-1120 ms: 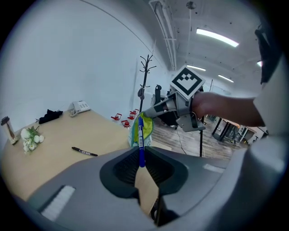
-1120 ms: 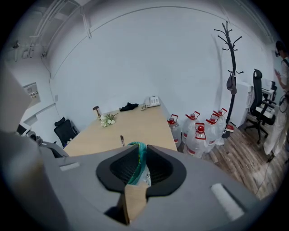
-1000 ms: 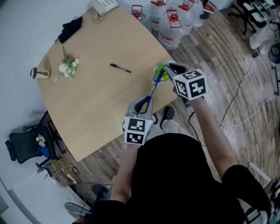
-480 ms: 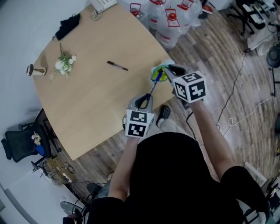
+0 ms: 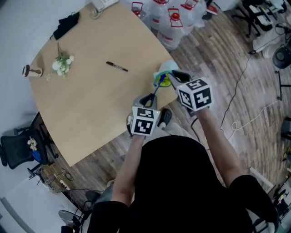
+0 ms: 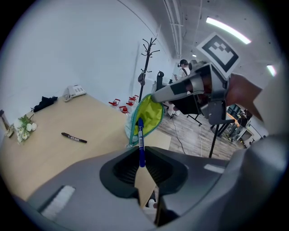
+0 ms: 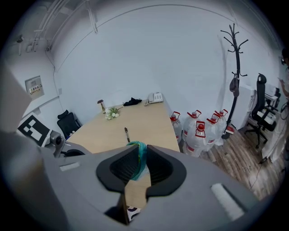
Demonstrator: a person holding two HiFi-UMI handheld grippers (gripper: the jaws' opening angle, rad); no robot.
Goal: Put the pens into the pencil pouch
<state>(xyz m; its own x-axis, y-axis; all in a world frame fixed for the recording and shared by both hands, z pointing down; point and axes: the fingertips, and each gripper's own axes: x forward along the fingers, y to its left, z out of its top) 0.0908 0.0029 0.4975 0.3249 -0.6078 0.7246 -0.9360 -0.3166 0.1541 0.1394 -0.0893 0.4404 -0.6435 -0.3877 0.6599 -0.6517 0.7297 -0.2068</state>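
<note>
My left gripper (image 5: 148, 98) (image 6: 141, 164) is shut on a blue pen (image 6: 141, 140) (image 5: 157, 87) that points up into the mouth of the pencil pouch (image 6: 148, 116) (image 5: 164, 77). The pouch is teal outside and yellow-green inside, and hangs open over the table's near right edge. My right gripper (image 5: 174, 74) (image 7: 140, 166) is shut on the pouch's rim (image 7: 141, 159) and holds it up. A black pen (image 5: 116, 67) (image 6: 74, 137) (image 7: 127, 134) lies alone on the wooden table (image 5: 86, 100).
At the table's far left lie a small bunch of white flowers (image 5: 60, 64) and a small stand (image 5: 31, 71); a black cloth (image 5: 65, 25) and a phone (image 5: 100, 4) sit at the far edge. Water jugs (image 5: 170, 18) stand on the floor beyond. An office chair (image 5: 18, 150) is at left.
The left gripper has sunk a little with the blue pen, whose tip now sits deeper in the pouch's mouth. The right gripper has drifted slightly, still holding the pouch.
</note>
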